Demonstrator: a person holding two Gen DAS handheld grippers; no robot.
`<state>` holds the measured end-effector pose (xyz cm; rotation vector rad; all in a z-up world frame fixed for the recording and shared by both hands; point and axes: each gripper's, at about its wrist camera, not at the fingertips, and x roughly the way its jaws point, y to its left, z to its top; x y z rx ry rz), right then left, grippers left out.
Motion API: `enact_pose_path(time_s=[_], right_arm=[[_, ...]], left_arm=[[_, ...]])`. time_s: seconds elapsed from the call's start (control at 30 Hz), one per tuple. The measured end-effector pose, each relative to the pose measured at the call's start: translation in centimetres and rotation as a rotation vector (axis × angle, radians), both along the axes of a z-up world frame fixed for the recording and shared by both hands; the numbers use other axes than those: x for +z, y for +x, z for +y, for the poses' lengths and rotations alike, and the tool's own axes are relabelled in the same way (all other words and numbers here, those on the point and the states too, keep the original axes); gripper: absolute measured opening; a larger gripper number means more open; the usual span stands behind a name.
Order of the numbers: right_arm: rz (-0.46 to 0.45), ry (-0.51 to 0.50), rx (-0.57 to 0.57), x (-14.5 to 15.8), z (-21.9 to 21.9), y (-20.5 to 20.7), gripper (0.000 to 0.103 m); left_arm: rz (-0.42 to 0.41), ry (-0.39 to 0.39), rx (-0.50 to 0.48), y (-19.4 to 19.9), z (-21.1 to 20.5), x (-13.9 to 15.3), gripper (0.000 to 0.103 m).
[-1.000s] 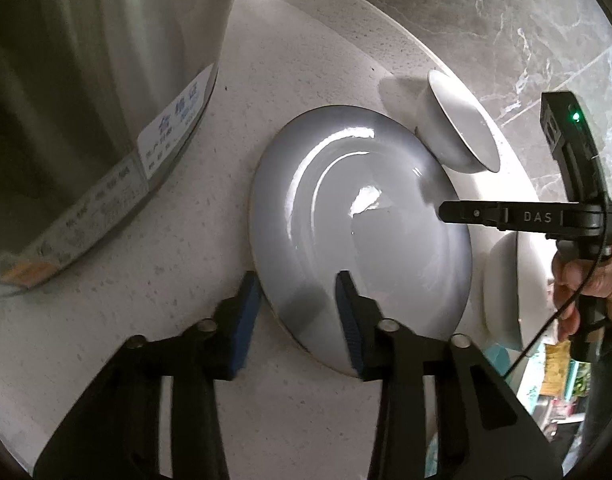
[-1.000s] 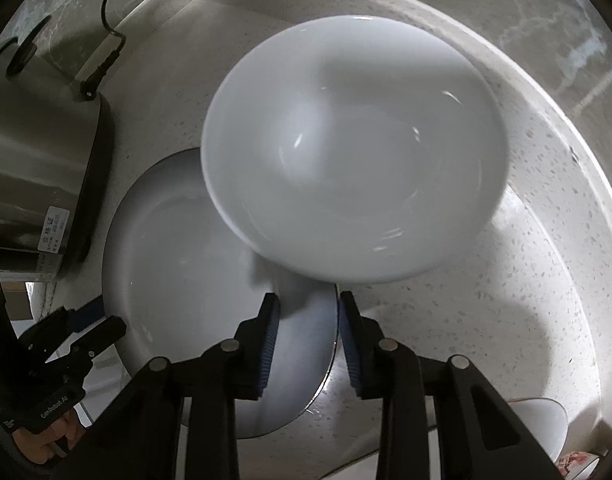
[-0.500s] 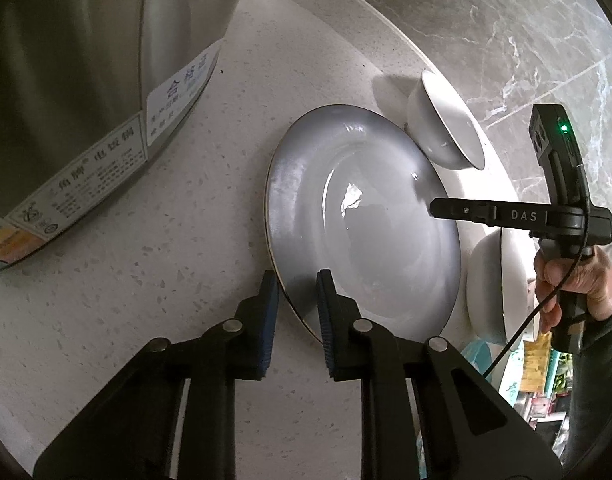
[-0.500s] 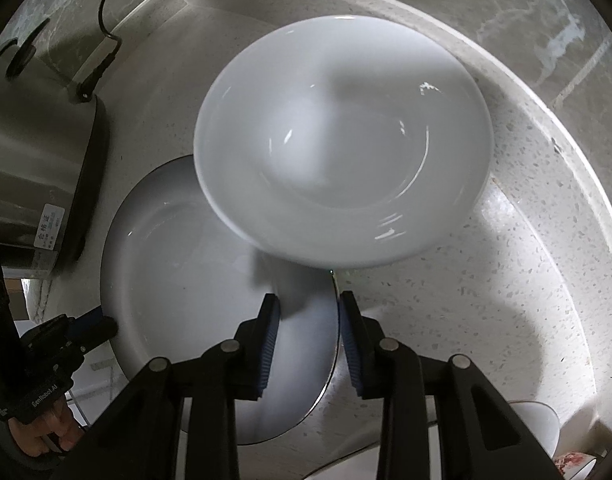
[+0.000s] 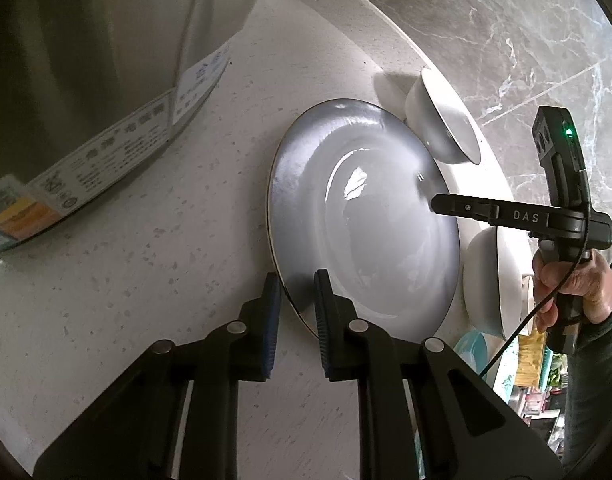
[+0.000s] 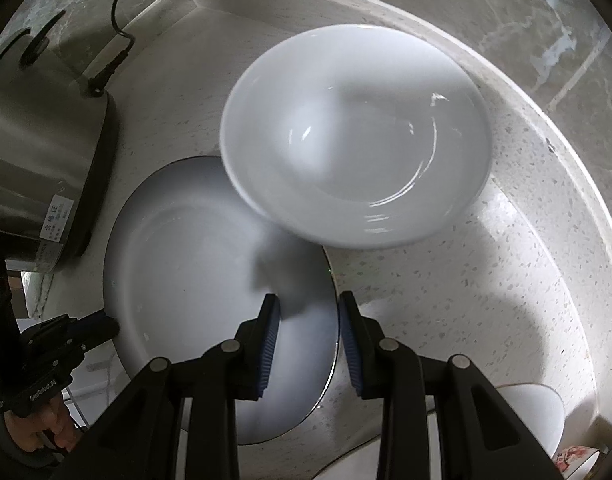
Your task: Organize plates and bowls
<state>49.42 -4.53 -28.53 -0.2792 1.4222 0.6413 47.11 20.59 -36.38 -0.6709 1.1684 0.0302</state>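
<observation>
- Left wrist view: the left hand-held gripper (image 5: 296, 316) has its two blue-padded fingers set narrow around the near rim of the large round glazed grey-white plate (image 5: 365, 236), one pad under the edge and one over it. It seems to pinch the rim, though I cannot tell how firm the grip is.
- The plate lies on the pale speckled stone table (image 5: 146, 260), beside the big stainless steel cooker (image 5: 86, 60). A small white ceramic bowl (image 5: 441, 120) stands tilted beyond the plate, and the right hand-held gripper (image 5: 437, 204) reaches over the plate's far side.
- Right wrist view: the right hand-held gripper (image 6: 307, 336) is open in a middle width and holds nothing. It hovers above the right edge of the same plate (image 6: 186, 280).
- A wide shallow white ceramic bowl (image 6: 353, 136) is beyond the fingers, overlapping the plate's far rim; whether it touches the plate, I cannot tell.
- Judgement on handling: plate and bowls are stiff, rather heavy, glossy and slippery, and they would chip easily. The rim is the only place for a two-finger grip, so the pads should go deep over it, and the lift should be slow and level.
</observation>
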Motion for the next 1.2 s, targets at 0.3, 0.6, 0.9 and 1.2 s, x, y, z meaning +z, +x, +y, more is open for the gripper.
enact_pose_path(time_s=[0.3, 0.6, 0.9, 1.2], right_arm=[[0.008, 0.005, 0.012, 0.1, 0.4, -1.4, 0.033], [0.015, 0.023, 0.009, 0.5, -0.3, -2.9, 0.033], [0.025, 0.027, 0.018, 0.5, -0.7, -4.8, 0.032], [0.032, 0.041, 0.024, 0.8, -1.1, -6.6, 0.032]], left_arm=[[0.003, 0.006, 0.016, -0.5, 0.2, 0.6, 0.014], [0.009, 0.016, 0.016, -1.6, 0.6, 1.1, 0.014], [0.015, 0.025, 0.027, -3.3, 1.0, 1.4, 0.014], [0.022, 0.033, 0.039, -5.8, 1.1, 1.6, 0.014]])
